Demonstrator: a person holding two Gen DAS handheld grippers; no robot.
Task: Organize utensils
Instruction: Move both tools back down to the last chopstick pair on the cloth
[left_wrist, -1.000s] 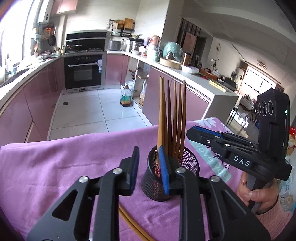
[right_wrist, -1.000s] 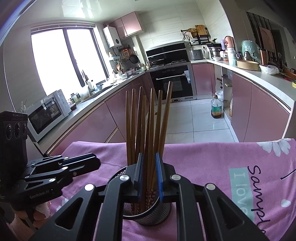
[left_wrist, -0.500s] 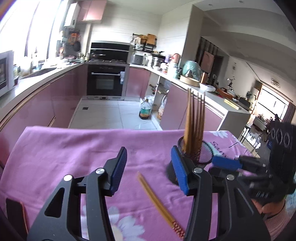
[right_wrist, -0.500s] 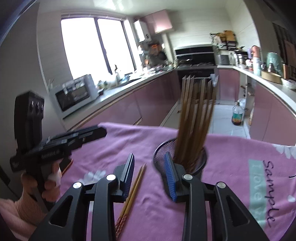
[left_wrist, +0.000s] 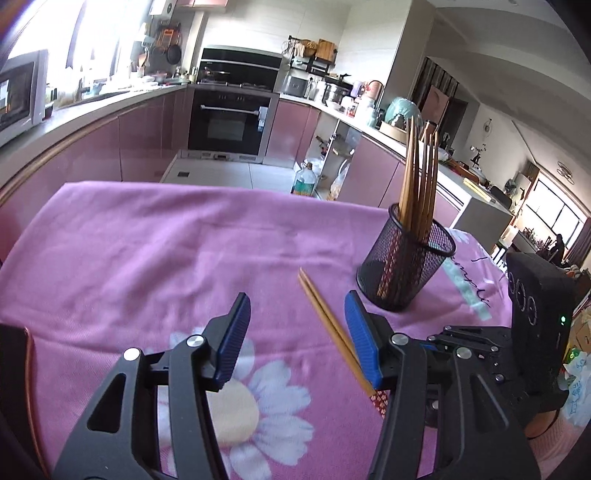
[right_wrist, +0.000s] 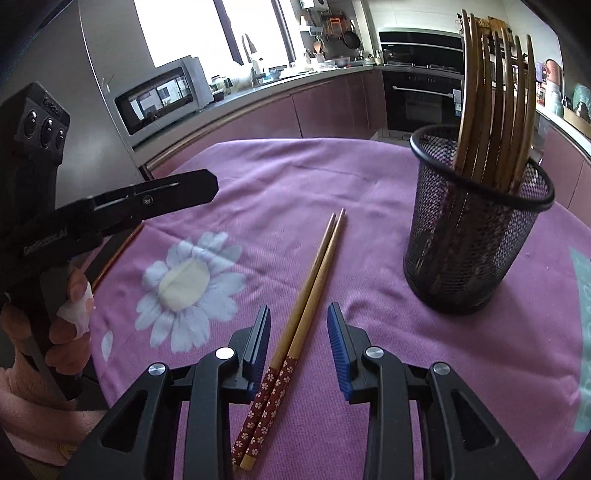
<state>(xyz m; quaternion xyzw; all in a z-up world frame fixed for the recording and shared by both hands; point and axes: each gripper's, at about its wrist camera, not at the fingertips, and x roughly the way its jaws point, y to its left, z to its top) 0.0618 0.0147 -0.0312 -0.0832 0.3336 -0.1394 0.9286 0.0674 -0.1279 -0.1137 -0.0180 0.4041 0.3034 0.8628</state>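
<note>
A black mesh holder (left_wrist: 405, 268) (right_wrist: 474, 229) stands on the pink cloth with several wooden chopsticks (left_wrist: 419, 181) (right_wrist: 491, 110) upright in it. A loose pair of chopsticks (right_wrist: 306, 299) (left_wrist: 325, 314) with red flowered ends lies flat on the cloth left of the holder. My right gripper (right_wrist: 298, 332) is open, low over the pair, with a finger on each side of it. My left gripper (left_wrist: 295, 332) is open and empty above the cloth, left of the holder; it also shows at the left in the right wrist view (right_wrist: 147, 199).
The pink flowered cloth (left_wrist: 147, 251) (right_wrist: 258, 184) covers the table. Another thin stick (right_wrist: 114, 258) lies at the cloth's left edge. Behind are pink kitchen cabinets, an oven (left_wrist: 229, 122) and a microwave (right_wrist: 162, 96).
Both grippers have drawn back from the holder and opened. The right one has swung left and down, and now straddles the loose pair of chopsticks on the cloth.
</note>
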